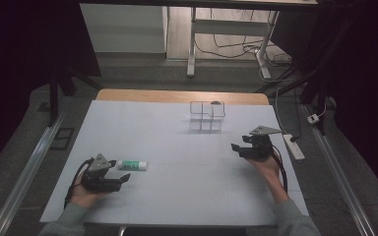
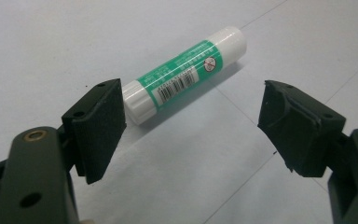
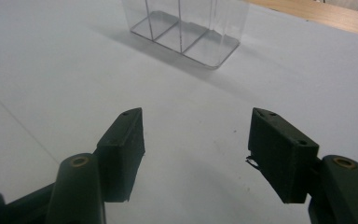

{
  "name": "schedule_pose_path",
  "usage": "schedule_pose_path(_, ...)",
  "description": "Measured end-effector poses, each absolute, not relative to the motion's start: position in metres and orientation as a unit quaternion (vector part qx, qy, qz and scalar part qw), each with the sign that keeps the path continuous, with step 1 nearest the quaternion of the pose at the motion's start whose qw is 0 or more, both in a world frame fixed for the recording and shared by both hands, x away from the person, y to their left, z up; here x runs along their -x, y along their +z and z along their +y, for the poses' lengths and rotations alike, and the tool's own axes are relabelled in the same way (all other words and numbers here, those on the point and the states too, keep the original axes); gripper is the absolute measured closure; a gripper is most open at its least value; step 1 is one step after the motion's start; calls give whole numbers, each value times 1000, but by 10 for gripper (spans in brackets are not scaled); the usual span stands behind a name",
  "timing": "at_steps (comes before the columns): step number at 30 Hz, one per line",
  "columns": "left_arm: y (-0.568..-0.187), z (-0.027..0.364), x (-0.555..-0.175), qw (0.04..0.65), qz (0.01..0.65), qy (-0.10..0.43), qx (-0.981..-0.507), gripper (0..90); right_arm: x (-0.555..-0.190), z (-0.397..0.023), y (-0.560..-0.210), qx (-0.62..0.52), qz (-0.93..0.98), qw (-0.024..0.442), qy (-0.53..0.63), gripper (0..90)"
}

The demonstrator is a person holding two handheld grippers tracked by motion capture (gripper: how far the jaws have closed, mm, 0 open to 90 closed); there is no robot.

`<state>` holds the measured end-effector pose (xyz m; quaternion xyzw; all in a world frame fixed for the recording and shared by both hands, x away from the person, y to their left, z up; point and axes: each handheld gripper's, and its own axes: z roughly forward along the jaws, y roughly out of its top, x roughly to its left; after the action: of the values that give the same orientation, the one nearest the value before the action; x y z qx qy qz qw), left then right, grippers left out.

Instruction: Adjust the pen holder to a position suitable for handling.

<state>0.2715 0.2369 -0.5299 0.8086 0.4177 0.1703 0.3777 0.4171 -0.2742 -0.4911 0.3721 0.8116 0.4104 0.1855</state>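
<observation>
Left gripper [image 1: 126,178]: held low at the near left of the table, jaws set wide apart with nothing between them; in the left gripper view [image 2: 191,126] bare white surface shows in the gap.

Glue stick [image 1: 132,164]: white tube with a green label and a barcode, lying flat on its side just beyond the left gripper's jaws. In the left gripper view [image 2: 185,73] its capped end sits close to the left-hand pad, not touching so far as can be told, and the tube runs away up and to the right.

Right gripper [image 1: 235,147]: held at the near right, well apart from the glue stick, jaws parted and empty [image 3: 196,140].

Clear box [image 1: 207,116]: see-through holder with dividers, standing ahead of the right gripper toward the far edge; in the right gripper view [image 3: 186,28] its compartments look empty.

Table [image 1: 177,191]: covered by a white sheet with faint fold lines; a strip of bare wood shows along the far edge.

Power strip [image 1: 294,146]: white, at the table's right edge, just beside the right gripper.

Room: dim, grey floor, a metal-legged desk [image 1: 192,49] and loose cables beyond the table.
</observation>
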Motion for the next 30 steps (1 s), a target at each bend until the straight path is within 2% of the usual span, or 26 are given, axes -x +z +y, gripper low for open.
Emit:
schedule_pose_path(4, -529, 236, -271, 379, 416, 172, -808, 229, -426, -271, -493, -369, 809, 203, 410, 419)
schedule_pose_path(11, -529, 237, -271, 380, 417, 171, -808, 229, -446, -268, -495, -388, 798, 188, 421, 515)
schedule_pose_path(14, -529, 237, -271, 381, 416, 171, -808, 229, -452, -267, -495, -388, 793, 185, 432, 593)
schedule_pose_path(15, -529, 237, -271, 381, 415, 172, -808, 229, -455, -265, -496, -386, 792, 190, 434, 648)
schedule_pose_path(16, -529, 237, -271, 381, 415, 172, -808, 229, -455, -265, -496, -386, 792, 190, 434, 648)
schedule_pose_path(18, -529, 236, -271, 381, 413, 172, -809, 230, -460, -262, -497, -385, 797, 190, 425, 726)
schedule_pose_path(19, -529, 236, -271, 380, 413, 172, -809, 230, -460, -262, -497, -385, 797, 190, 425, 726)
schedule_pose_path(22, -529, 236, -271, 380, 414, 171, -810, 230, -466, -259, -496, -388, 797, 196, 419, 839)
schedule_pose_path(23, -529, 236, -271, 380, 414, 171, -810, 230, -466, -259, -496, -388, 797, 196, 419, 839)
schedule_pose_path(24, -529, 236, -271, 380, 413, 171, -810, 231, -468, -255, -497, -384, 797, 214, 414, 884)
schedule_pose_path(30, -530, 236, -272, 378, 413, 170, -811, 231, -482, -247, -501, -385, 802, 211, 405, 887)
